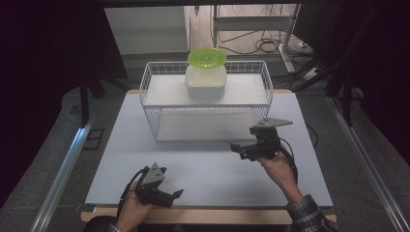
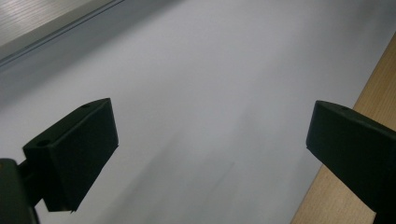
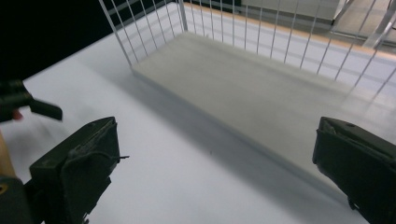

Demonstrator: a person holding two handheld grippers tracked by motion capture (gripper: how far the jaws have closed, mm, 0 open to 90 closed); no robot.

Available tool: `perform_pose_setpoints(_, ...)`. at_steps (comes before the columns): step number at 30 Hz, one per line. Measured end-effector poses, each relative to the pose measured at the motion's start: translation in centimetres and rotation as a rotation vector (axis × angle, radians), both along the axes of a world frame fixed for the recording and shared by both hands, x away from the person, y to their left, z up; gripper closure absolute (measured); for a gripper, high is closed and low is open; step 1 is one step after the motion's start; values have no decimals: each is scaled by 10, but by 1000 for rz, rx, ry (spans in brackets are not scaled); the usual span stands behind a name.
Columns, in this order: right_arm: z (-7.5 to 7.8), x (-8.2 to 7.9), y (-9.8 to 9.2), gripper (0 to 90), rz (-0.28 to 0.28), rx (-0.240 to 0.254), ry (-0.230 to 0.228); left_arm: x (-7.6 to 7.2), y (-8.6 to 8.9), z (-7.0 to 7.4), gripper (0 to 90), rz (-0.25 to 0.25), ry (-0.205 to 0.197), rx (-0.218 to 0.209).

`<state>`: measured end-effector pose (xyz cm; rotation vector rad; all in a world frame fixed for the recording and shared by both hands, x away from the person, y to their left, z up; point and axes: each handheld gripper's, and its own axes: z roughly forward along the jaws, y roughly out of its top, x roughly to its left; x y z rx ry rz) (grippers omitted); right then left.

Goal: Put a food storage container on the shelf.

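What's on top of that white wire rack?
On the white wire rack's upper shelf sits a translucent white plastic container, with a round lime-green lid resting on it. Its inside is hidden by the lid and cloudy walls. The lower shelf looks bare.

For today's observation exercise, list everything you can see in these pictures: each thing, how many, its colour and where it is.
Wire rack: one, white, two shelves, far half of the table.
Container: one, translucent white, on the rack's top shelf.
Lid: one, bright green, on top of the container.
Table: one, pale grey top, wooden edge.
Left gripper: one, black, open, near edge, held in a hand.
Right gripper: one, black, open, before the rack's lower shelf.
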<state>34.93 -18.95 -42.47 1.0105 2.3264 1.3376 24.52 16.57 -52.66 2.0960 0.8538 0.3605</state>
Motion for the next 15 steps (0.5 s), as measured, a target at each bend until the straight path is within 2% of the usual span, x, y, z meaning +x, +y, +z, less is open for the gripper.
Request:
perform_pose_setpoints(5,-31,-15,-6,7,8,-34,-3,1,0,-1,16,3,9,-3)
perform_pose_setpoints(9,-55,-25,-11,6,14,-93,15,1,1,-1,14,4,9,0)
perform_pose_setpoints(12,-71,-30,-14,2,17,-149,53,1,1,-2,13,5,12,0)
perform_pose_setpoints(15,-80,-32,-13,0,27,-195,81,1,1,-2,13,6,11,1)
